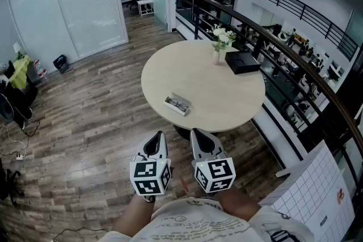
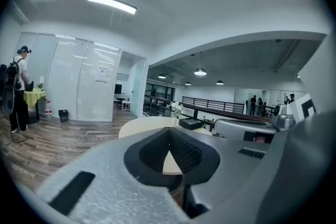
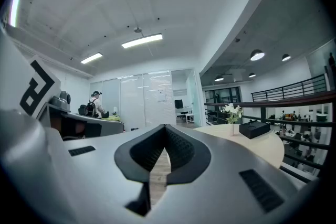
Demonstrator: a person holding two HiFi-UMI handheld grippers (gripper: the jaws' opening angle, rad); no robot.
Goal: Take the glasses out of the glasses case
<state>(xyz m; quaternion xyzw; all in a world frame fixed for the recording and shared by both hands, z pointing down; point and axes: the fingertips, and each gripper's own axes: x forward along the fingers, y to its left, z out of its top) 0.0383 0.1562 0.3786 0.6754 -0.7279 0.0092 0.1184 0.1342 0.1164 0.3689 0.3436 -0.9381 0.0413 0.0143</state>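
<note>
— Well, where's the case?
— Glasses case [image 1: 168, 102], small pale oblong, glasses [image 1: 180, 103] lying in it, toward the near edge of the round, matte beige surface [image 1: 227, 93].
— Fingers?
— Left gripper [image 1: 158, 139], right gripper [image 1: 195, 136]: ribbed dark fingers [image 2: 185, 152] pressed tip to tip, empty, short of the surface.

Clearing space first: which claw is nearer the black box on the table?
Right. The right claw hangs short of the table, the black box ahead and to its right; the left claw sits beside it, farther left.
</note>
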